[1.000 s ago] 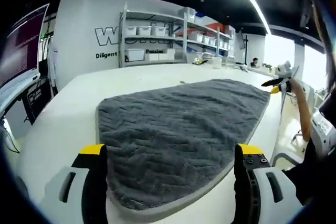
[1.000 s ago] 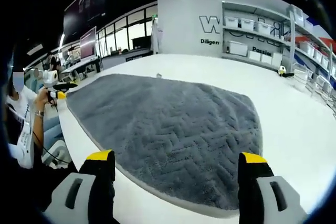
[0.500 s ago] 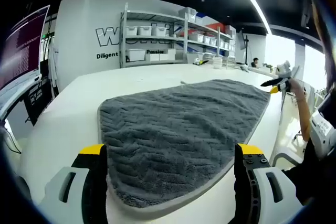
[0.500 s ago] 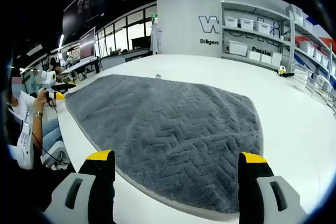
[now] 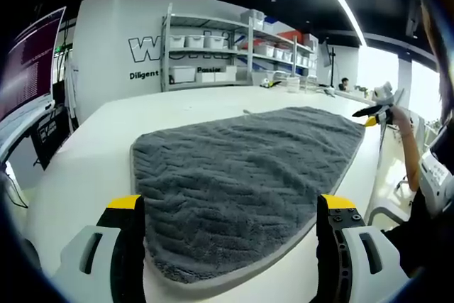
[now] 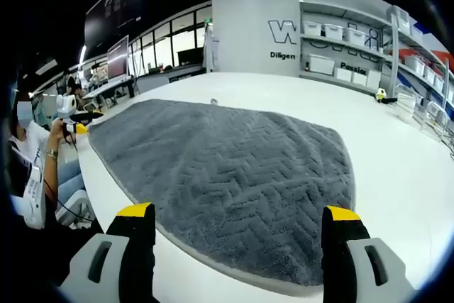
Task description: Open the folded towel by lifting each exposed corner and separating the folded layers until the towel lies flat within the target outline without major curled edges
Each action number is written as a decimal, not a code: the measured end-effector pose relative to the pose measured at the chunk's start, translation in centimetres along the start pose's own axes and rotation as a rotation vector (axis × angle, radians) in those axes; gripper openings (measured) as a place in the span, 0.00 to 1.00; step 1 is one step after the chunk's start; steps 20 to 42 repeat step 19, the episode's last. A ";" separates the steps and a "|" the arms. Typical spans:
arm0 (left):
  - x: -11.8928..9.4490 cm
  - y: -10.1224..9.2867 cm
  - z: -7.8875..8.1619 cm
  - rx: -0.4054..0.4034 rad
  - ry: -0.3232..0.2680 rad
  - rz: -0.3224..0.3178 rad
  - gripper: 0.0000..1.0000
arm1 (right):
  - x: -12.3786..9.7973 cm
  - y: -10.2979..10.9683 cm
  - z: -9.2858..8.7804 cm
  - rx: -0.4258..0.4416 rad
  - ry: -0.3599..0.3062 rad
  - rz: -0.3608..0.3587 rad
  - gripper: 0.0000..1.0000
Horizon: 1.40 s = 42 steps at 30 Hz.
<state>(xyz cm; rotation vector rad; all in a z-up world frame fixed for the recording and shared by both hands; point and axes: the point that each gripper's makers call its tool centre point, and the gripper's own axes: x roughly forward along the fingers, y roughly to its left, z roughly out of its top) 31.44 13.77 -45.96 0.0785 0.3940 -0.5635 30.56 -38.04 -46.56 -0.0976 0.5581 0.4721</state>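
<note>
Very little has changed over the last second. In the left gripper view the grey towel (image 5: 241,182) slid a touch in the picture half a second ago and is now back where it was, and the whole scene slid with it, so I read that as my left hand wobbling, not the cloth moving. The right gripper view has barely drifted at all.

For the task, that suggests the work is finished or nearly so. The towel lies spread in 1 layer on the white table (image 5: 78,168), its herringbone pile up and its pale edging (image 6: 213,260) flat along the near side. I see no folded layer or curled corner (a target outline I cannot make out on the tabletop).

My left gripper (image 5: 230,246) hangs just short of the towel's near edge with its jaws wide apart and nothing between them. My right gripper (image 6: 237,250) does the same at the other end, jaws apart and empty; it also shows small at the far corner in the left gripper view.

Around it: storage shelves (image 5: 213,47) with white bins against the back wall, and a small object (image 6: 213,102) on the table just beyond the towel's far edge. Nothing blocks either gripper.
</note>
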 end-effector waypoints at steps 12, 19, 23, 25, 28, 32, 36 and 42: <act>-0.2 0.1 0.1 0.006 -0.003 0.004 0.99 | 0.3 0.6 0.3 -0.017 0.011 0.005 0.99; -0.2 0.3 0.0 0.003 0.000 0.007 0.99 | 0.6 0.6 0.5 -0.020 0.011 0.012 0.99; -0.2 0.3 0.0 0.003 0.000 0.007 0.99 | 0.6 0.6 0.5 -0.020 0.011 0.012 0.99; -0.2 0.3 0.0 0.003 0.000 0.007 0.99 | 0.6 0.6 0.5 -0.020 0.011 0.012 0.99; -0.2 0.3 0.0 0.003 0.000 0.007 0.99 | 0.6 0.6 0.5 -0.020 0.011 0.012 0.99; -0.2 0.3 0.0 0.003 0.000 0.007 0.99 | 0.6 0.6 0.5 -0.020 0.011 0.012 0.99; -0.2 0.3 0.0 0.003 0.000 0.007 0.99 | 0.6 0.6 0.5 -0.020 0.011 0.012 0.99; -0.2 0.3 0.0 0.003 0.000 0.007 0.99 | 0.6 0.6 0.5 -0.020 0.011 0.012 0.99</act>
